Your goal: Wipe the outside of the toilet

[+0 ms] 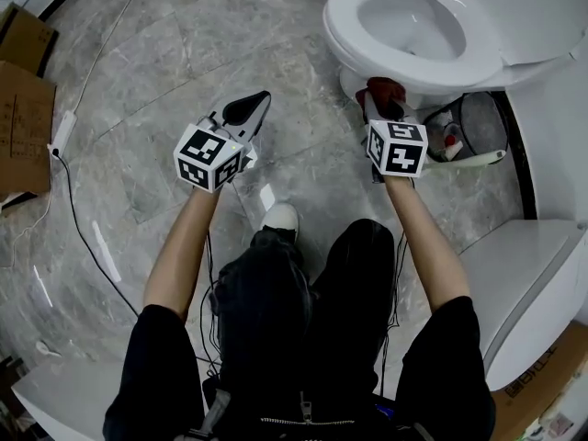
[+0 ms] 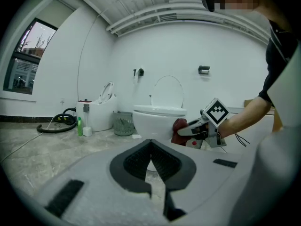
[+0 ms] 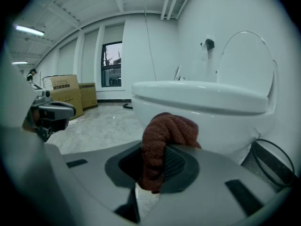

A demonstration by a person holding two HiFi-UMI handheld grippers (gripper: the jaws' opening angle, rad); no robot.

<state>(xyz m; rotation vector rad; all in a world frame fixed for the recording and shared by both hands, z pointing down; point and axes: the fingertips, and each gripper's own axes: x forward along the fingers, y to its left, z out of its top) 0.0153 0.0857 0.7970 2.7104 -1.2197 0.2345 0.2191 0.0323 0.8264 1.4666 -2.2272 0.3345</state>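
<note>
Two grippers in play. Right gripper (image 1: 382,101) is clamped on a bunched rust-red cloth (image 3: 165,134), held at the toilet (image 3: 207,108) bowl's outer front, under the rim; contact unclear. Left gripper (image 1: 246,110) is closed on nothing, well apart over the floor. Risk: the wad is small, so a hard sideways stroke could drag it loose or let bare jaws scrape porcelain.

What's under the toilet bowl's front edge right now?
The reddish cloth, clamped in the right claw, sits just below the toilet rim, at the bowl's outer wall. Contact is unclear; the overhang hides the base behind it.
</note>
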